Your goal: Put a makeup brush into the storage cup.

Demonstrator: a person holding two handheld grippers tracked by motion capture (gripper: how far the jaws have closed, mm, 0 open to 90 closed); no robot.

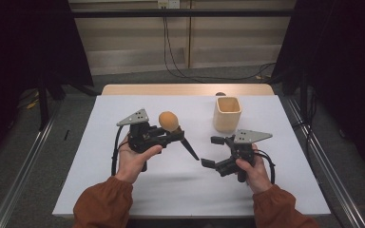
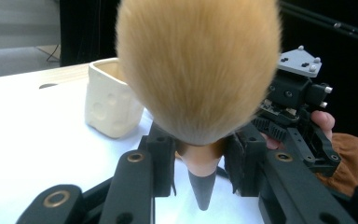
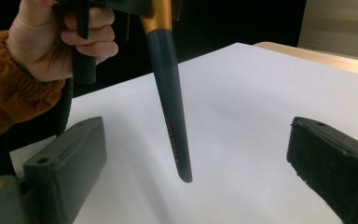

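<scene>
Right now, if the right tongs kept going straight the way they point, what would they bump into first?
Probably the brush's dark handle, which hangs between the open right tongs and a little ahead of them. Beyond it are the left tongs holding the brush. Depth is hard to judge.

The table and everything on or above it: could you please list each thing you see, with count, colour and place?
Makeup brush: one, fluffy tan bristles, gold ferrule, dark tapering handle; held above the sheet left of centre, handle slanting down towards the right claw.
Cup: one, cream, squarish, upright; far right part of the sheet, standing apart from both claws.
White sheet: one, covering most of the table.
Table: one, pale wood, edge showing at the far side.
Left claw: one, black with a grey plate; jaws closed on the brush near the ferrule.
Right claw: one, black with a grey plate; jaws wide apart, holding nothing.
Hands: two, orange sleeves, one gripping each claw.
</scene>
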